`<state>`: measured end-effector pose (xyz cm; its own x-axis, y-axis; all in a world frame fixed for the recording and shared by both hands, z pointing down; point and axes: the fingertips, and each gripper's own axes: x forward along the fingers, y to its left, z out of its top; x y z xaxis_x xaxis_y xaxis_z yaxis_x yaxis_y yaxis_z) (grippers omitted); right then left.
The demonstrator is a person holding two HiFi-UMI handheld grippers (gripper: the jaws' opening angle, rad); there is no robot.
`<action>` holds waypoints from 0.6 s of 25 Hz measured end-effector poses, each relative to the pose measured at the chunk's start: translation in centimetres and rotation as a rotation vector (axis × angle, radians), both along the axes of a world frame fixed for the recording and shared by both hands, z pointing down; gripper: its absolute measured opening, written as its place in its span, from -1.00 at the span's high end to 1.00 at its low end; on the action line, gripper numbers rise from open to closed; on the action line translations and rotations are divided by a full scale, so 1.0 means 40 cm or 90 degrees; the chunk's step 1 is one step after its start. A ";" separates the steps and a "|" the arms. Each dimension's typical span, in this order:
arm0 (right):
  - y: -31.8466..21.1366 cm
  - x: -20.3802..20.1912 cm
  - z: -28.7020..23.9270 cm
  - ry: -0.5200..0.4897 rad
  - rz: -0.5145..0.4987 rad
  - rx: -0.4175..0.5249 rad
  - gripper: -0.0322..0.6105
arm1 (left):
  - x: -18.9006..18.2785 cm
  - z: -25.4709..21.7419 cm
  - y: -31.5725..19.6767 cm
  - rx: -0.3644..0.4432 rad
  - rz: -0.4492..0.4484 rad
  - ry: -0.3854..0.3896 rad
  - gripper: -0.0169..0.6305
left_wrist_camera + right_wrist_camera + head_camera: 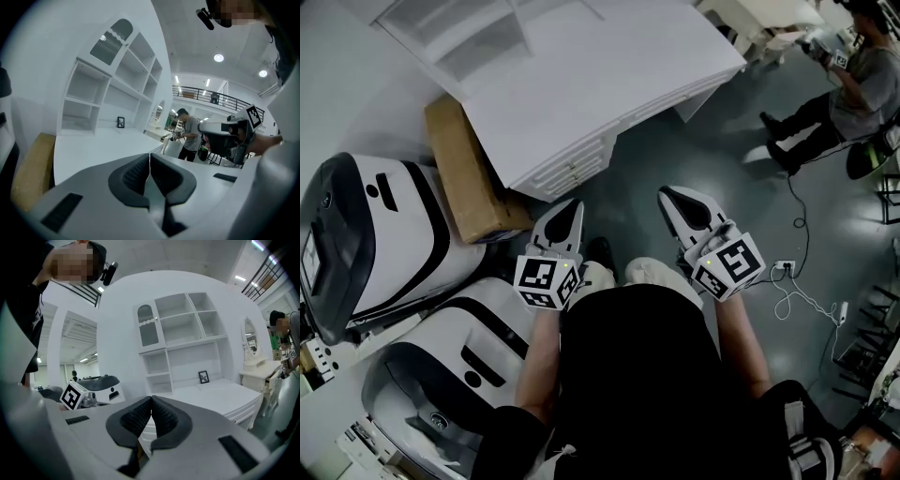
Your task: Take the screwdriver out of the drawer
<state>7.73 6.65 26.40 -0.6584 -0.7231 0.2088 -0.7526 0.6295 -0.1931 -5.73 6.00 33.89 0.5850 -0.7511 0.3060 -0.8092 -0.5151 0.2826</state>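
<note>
**A:** What are we holding?

**B:** Nothing. The left hand-held gripper (pixel 571 207) is closed, pads together with nothing between them. The right hand-held gripper (pixel 671 199) is the same. Both sit just ahead of our knees and point toward the desk (pixel 609 84).

**A:** What room do we have in front?

**B:** A strip of bare grey floor (pixel 675 155) lies between the tips and the desk's curved front edge. It is narrow on the left and wider on the right.

**A:** What crowds our left side?

**B:** Two white-and-black shells (pixel 384 234) sit close by our left arm. A cardboard box (pixel 469 169) is wedged between them and the desk's end.

**A:** And the screwdriver?

**B:** We cannot see it in any view. The drawers (pixel 572 171) under the desk's front edge, just ahead of our left tip, show closed fronts.

**A:** Farther off?

**B:** A shelf unit (pixel 183 333) stands at the back of the desk, with a small frame (pixel 204 377) on the top before it. To our right a cable (pixel 792 291) trails over the floor. Beyond it is a person (pixel 853 84), well apart from us.
</note>
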 end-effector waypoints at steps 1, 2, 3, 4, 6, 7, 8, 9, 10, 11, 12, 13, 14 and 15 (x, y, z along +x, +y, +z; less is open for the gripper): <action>-0.004 -0.006 0.001 0.004 0.000 -0.001 0.84 | -0.001 0.011 -0.008 -0.004 0.005 -0.001 0.87; -0.008 -0.011 0.003 0.007 0.002 -0.002 0.84 | -0.002 0.022 -0.016 -0.008 0.010 -0.003 0.87; -0.013 -0.014 0.006 0.010 0.004 -0.004 0.84 | -0.002 0.033 -0.023 -0.012 0.014 -0.005 0.87; -0.017 -0.016 0.009 0.012 0.007 -0.007 0.84 | -0.003 0.045 -0.031 -0.018 0.017 -0.008 0.87; -0.024 -0.022 0.019 0.015 0.012 -0.015 0.84 | -0.005 0.070 -0.046 -0.030 0.020 -0.016 0.87; -0.027 -0.025 0.026 0.015 0.013 -0.019 0.84 | -0.006 0.083 -0.053 -0.036 0.022 -0.019 0.87; -0.029 -0.029 0.035 0.016 0.013 -0.024 0.84 | -0.007 0.095 -0.058 -0.042 0.022 -0.019 0.87; -0.031 -0.033 0.044 0.016 0.012 -0.030 0.84 | -0.009 0.107 -0.063 -0.048 0.022 -0.019 0.87; -0.035 -0.037 0.054 0.017 0.011 -0.037 0.84 | -0.012 0.118 -0.068 -0.054 0.020 -0.018 0.87; -0.038 -0.042 0.062 0.018 0.008 -0.043 0.84 | -0.016 0.130 -0.074 -0.060 0.017 -0.017 0.87; -0.041 -0.048 0.070 0.020 0.005 -0.049 0.84 | -0.020 0.141 -0.081 -0.066 0.013 -0.016 0.87; -0.042 -0.055 0.075 0.024 0.002 -0.054 0.84 | -0.025 0.154 -0.087 -0.072 0.006 -0.015 0.87; -0.043 -0.061 0.079 0.027 -0.002 -0.058 0.84 | -0.029 0.168 -0.093 -0.078 0.000 -0.012 0.87; -0.046 -0.067 0.083 0.029 -0.005 -0.060 0.84 | -0.034 0.182 -0.100 -0.083 -0.005 -0.010 0.87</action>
